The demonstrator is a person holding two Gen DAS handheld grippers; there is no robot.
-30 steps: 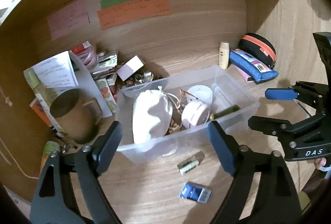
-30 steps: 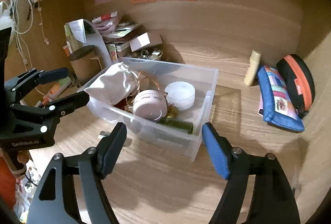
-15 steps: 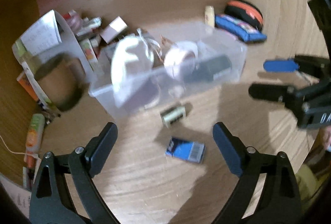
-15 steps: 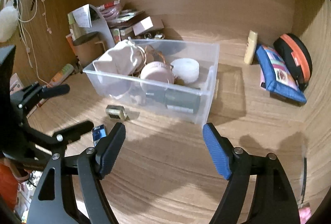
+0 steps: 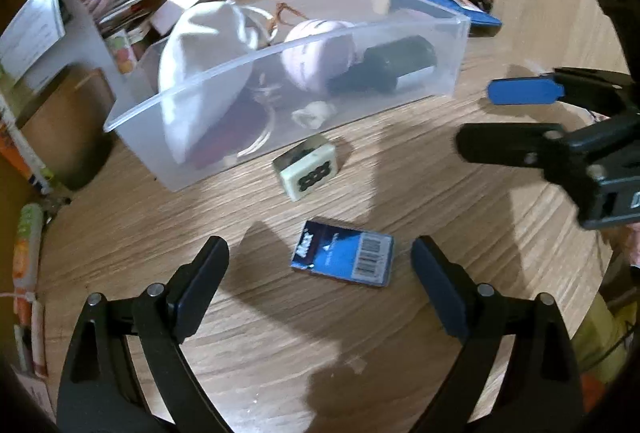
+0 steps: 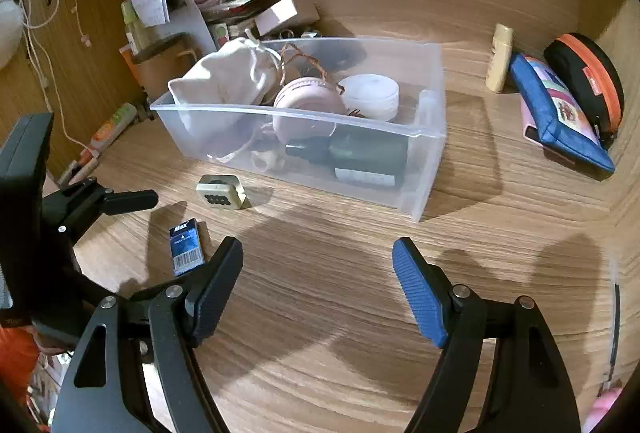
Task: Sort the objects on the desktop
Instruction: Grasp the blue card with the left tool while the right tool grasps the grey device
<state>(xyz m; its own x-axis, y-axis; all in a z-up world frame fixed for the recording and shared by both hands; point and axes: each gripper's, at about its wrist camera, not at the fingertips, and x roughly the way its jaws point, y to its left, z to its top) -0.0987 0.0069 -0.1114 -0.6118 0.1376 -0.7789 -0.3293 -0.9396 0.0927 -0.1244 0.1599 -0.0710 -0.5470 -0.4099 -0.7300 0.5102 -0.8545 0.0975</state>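
On the wood-grain table [image 6: 360, 273] we have our left tool [image 5: 320, 269] spread wide and empty, hanging right over the small blue card packet [image 5: 344, 259], flat and glossy with a barcode, while our right tool [image 6: 318, 269] is also spread and holds nothing. We judge the sorting partly done: the clear plastic bin [image 6: 424, 169] already holds a soft white drawstring pouch [image 6: 228, 73], a round pink case [image 6: 308, 101], a white round tin [image 6: 372, 95] and a dark bottle [image 6: 360, 153]. Left outside, just beside the bin's front wall, are the packet and a blocky cream tile [image 5: 308, 173] with dark dots. Pencil cases [image 6: 560, 113] lie well apart at the right.
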